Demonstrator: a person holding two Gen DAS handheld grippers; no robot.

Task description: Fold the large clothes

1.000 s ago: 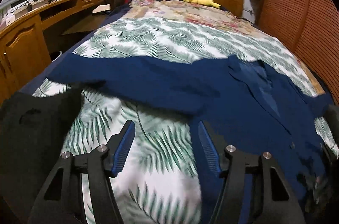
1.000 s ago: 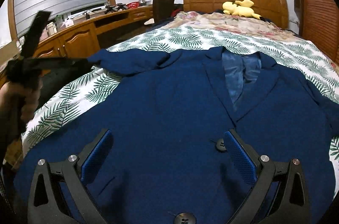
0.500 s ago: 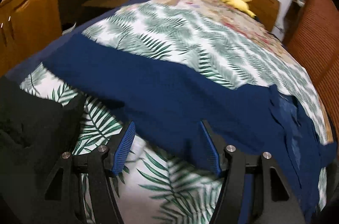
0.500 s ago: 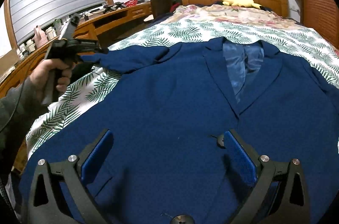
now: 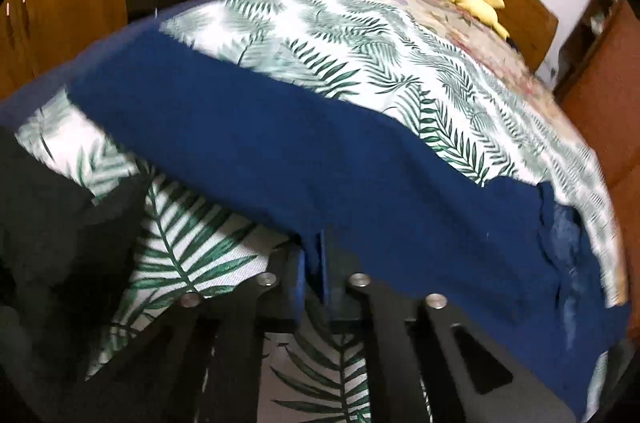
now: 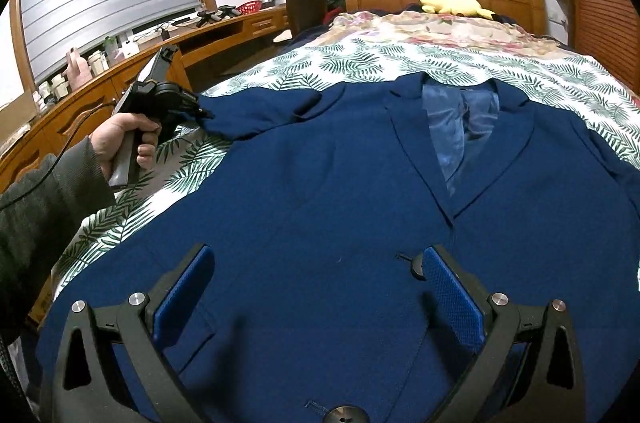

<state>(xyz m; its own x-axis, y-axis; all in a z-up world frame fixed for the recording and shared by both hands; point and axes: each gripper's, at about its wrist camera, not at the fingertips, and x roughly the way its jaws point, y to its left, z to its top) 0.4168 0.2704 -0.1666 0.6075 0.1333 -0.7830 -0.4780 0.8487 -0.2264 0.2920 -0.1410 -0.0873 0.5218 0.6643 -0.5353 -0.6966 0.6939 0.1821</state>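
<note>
the left gripper (image 5: 312, 263) is clenched on the lower edge of the navy jacket's sleeve (image 5: 248, 143), whose long axis runs crosswise ahead of its jaws, while the right gripper (image 6: 316, 287) hovers released over the jacket (image 6: 340, 203) front.

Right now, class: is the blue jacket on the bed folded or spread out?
Spread out: the blue jacket lies flat, front up, lapels showing; left gripper pinches its sleeve.

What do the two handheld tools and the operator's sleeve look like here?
Right tool: black angular finger frames, blue textured pads, silver screws. Left tool: black body with pistol-style handle, thin black cable trailing from it. Sleeve: dark grey knit.
</note>
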